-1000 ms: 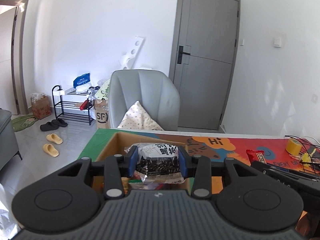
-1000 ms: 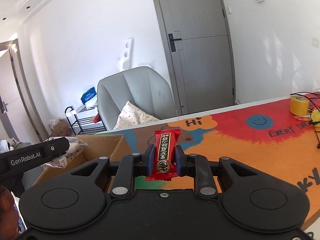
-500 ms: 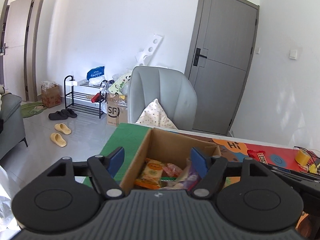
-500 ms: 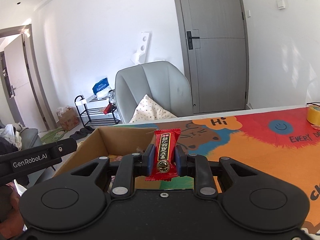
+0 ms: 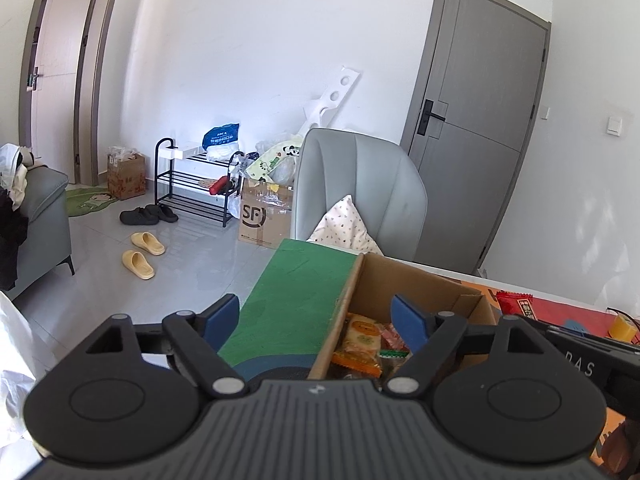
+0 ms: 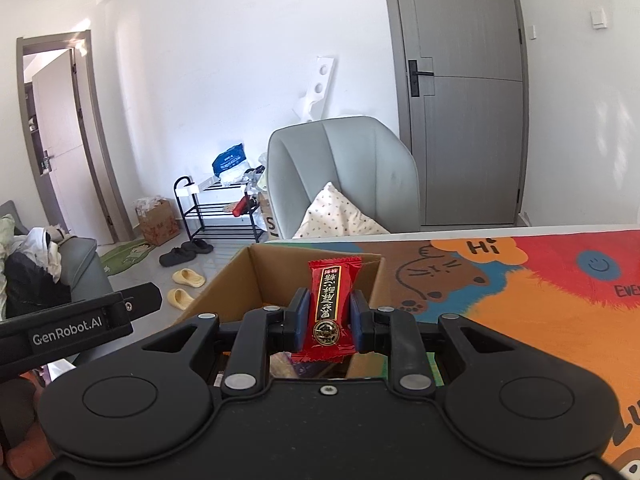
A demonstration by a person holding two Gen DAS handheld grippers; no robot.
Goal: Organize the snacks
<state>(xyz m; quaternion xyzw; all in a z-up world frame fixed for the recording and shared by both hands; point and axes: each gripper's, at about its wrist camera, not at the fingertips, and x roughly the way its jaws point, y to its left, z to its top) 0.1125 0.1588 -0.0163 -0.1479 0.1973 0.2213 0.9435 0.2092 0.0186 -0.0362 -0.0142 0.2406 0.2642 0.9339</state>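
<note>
An open cardboard box sits on the colourful table mat and holds several snack packets, an orange one on top. My left gripper is open and empty, over the box's left wall. My right gripper is shut on a red snack packet with gold lettering, held upright over the box. The same red packet shows at the right of the left wrist view.
A grey chair with a patterned cushion stands behind the table. A yellow tape roll lies on the mat at the right. A shoe rack, slippers and a sofa stand on the floor to the left.
My left gripper opened and let the black-and-white packet go into the box, then shifted left. My right gripper carried the red packet left, over the box.
</note>
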